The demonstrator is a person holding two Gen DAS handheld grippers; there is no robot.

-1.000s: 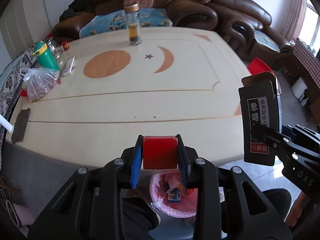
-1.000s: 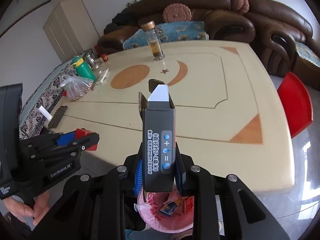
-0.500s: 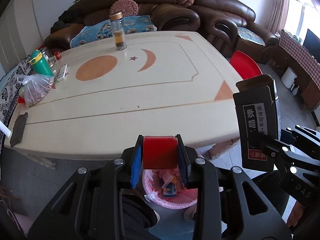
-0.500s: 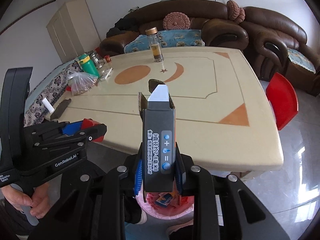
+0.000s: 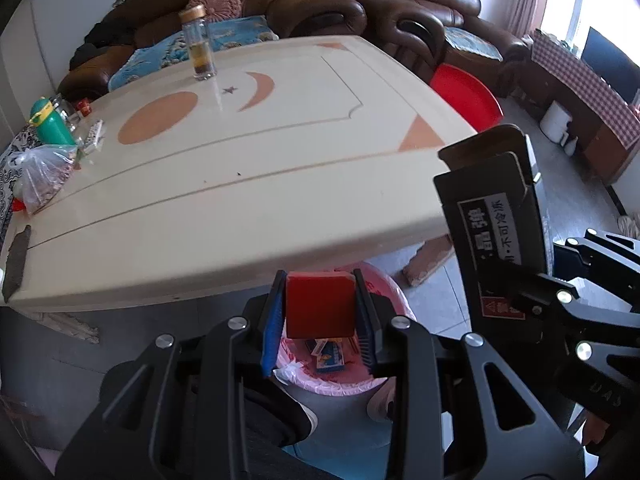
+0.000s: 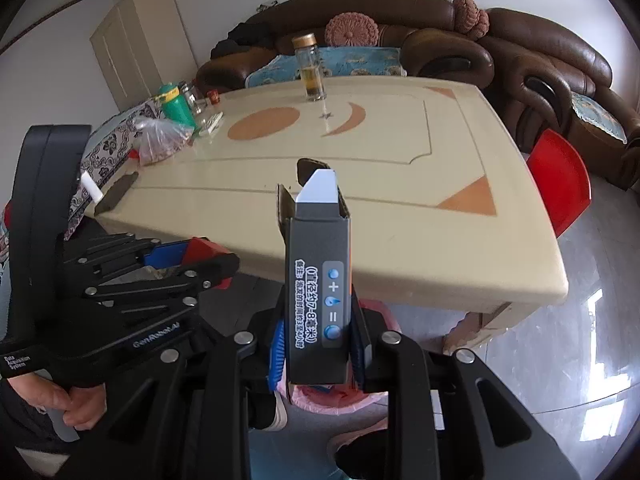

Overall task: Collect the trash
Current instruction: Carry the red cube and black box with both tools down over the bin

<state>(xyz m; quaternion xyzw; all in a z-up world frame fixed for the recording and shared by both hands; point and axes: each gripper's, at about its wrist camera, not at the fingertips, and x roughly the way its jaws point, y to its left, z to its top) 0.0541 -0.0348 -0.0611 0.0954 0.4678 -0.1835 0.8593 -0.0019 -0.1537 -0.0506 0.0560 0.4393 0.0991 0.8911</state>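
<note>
My left gripper (image 5: 320, 320) is shut on a small red box (image 5: 320, 304), held off the table's front edge above a pink-lined trash bin (image 5: 340, 376) that holds several small packets. My right gripper (image 6: 318, 344) is shut on a tall black carton (image 6: 320, 280) with an open top flap, upright, also above the pink bin (image 6: 340, 398). In the left wrist view the black carton (image 5: 496, 224) and right gripper show at the right. In the right wrist view the left gripper (image 6: 192, 258) with the red box (image 6: 202, 248) shows at the left.
The cream table (image 5: 248, 168) carries a glass jar (image 5: 198, 48), a green bottle (image 5: 48, 126), a plastic bag (image 5: 40, 176) and a dark flat item (image 5: 16, 264). A red stool (image 5: 468, 96) stands to the right. Brown sofas (image 5: 400, 8) are behind.
Both grippers have pulled back from the table and lifted, so the table edge has receded and the pink bin shows more fully below. Both still hold their boxes.
</note>
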